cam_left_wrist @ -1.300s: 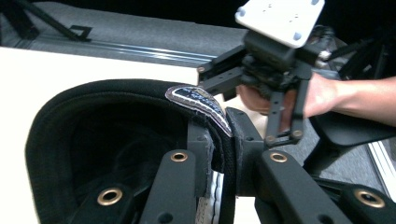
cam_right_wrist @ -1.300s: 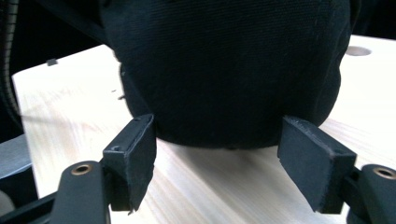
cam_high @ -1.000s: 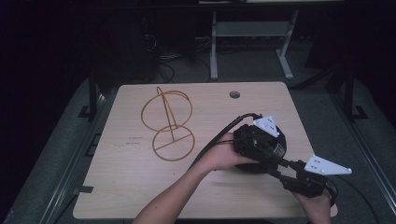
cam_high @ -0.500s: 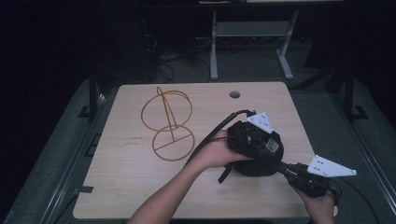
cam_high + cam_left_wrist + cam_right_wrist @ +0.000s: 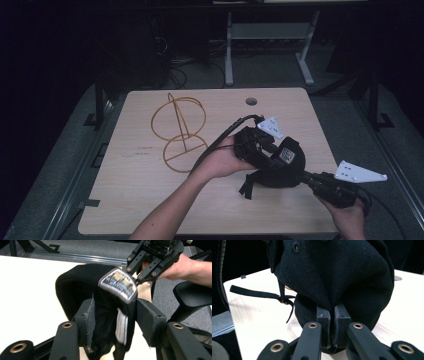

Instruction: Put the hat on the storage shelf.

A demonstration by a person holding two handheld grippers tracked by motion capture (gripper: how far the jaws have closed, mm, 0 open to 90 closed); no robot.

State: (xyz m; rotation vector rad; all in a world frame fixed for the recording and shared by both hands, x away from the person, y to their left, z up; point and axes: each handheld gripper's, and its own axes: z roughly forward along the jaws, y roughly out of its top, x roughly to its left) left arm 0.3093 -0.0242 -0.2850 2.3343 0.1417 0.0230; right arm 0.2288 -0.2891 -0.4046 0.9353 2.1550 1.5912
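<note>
The black cap [image 5: 277, 167] (canvas, with a woven patch [image 5: 118, 283] and a loose strap [image 5: 259, 295]) sat right of the wire stand [image 5: 181, 134] on the table [image 5: 125, 190]. The right gripper [image 5: 333, 332] was clamped on its fabric. The left gripper [image 5: 115, 320] had just been opening, cloth between its half-spread pads. The cap's heading could not be told.

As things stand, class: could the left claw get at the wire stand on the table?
Probably yes: the left claw sits beside the wire stand with bare table between, though the black cap lies between its opening jaws.
</note>
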